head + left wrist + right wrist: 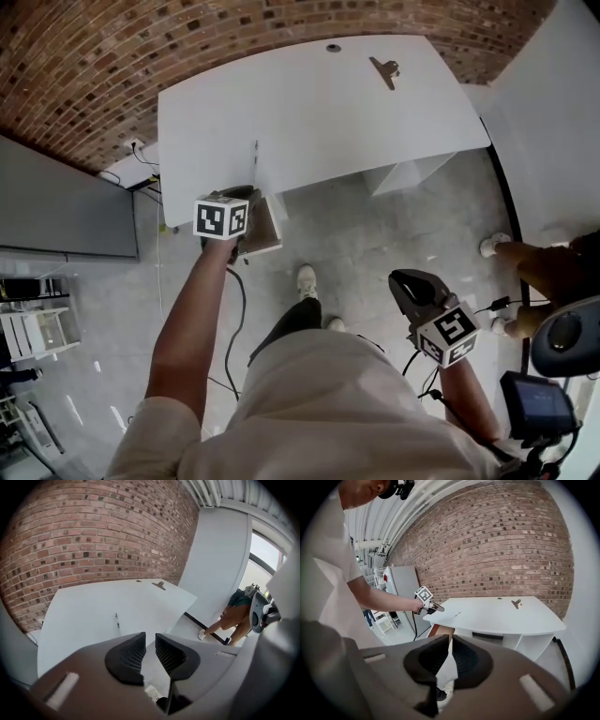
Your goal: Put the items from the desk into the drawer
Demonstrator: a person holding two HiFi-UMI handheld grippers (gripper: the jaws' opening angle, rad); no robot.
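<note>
A white desk (309, 112) stands against the brick wall. On it lie a black binder clip (384, 70) at the far right and a thin pen (255, 155) near the front edge. Both also show in the left gripper view: binder clip (159, 585), pen (116, 619). Below the desk's front left a brown drawer (269, 228) stands pulled out. My left gripper (244, 197) hovers above that drawer at the desk edge, its jaws a narrow gap apart and empty (150, 641). My right gripper (401, 279) hangs low beside my right leg, shut and empty (450, 641).
A grey cabinet (66, 211) and a white shelf unit (37, 330) stand left. A cable (239, 309) trails over the floor. Another person's legs (548, 267) are at the right by a white partition (553, 112). A small screen device (539, 403) sits at bottom right.
</note>
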